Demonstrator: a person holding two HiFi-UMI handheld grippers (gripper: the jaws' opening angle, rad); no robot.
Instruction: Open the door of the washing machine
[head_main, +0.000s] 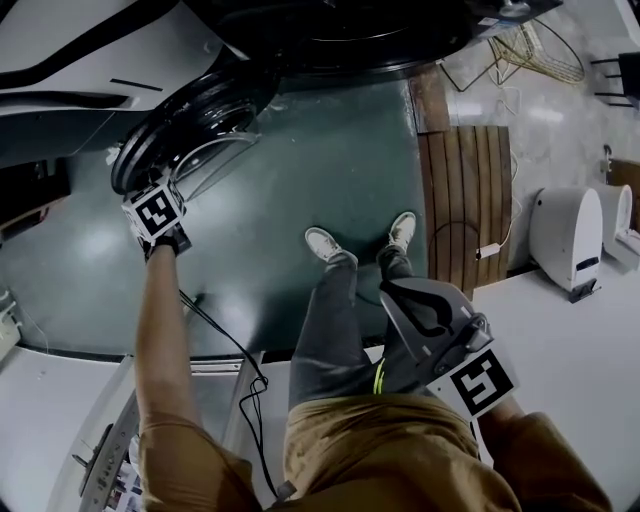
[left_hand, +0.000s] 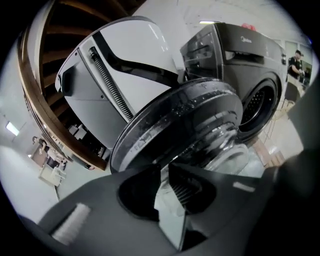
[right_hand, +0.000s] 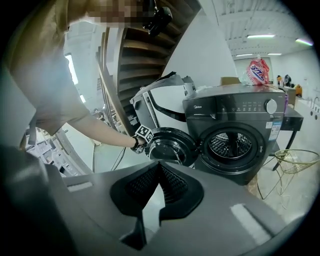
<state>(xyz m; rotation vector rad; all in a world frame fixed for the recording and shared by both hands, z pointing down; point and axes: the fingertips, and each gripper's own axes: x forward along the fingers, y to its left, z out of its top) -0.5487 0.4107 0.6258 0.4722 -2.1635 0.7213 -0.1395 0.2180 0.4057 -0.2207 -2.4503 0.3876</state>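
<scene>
The green floor (head_main: 330, 170) fills most of the head view, and the dark washing machine (head_main: 330, 30) shows only as a strip along its top edge. The right gripper view takes in the whole machine (right_hand: 240, 135) from the front, with the bare drum (right_hand: 230, 145) and a white cabinet (right_hand: 160, 107) just beside it. The round door (right_hand: 167, 145) stands wide open, swung out to the left of the drum on its hinge. In the left gripper view the door (left_hand: 185, 115) fills the middle of the picture from close up, and the drum is small behind it.

Only the head view shows the wooden mat (head_main: 470, 200) on the floor and the person's two shoes (head_main: 325, 243) on the green. The wire basket (right_hand: 292, 160) stands on the floor to the right of the machine.

The left gripper (left_hand: 162, 171) has its jaws drawn nearly together, with a narrow gap at the tips, nipped on the door's rim. The head view puts it at the rim's near edge. The right gripper (right_hand: 159, 167) hangs well back from the machine, near the person's lap, its jaws pressed together on nothing.

A printed bag (right_hand: 257, 70) lies on top of the machine, seen only from the right gripper. A black cable (head_main: 235, 345) trails across the floor under the left arm.
</scene>
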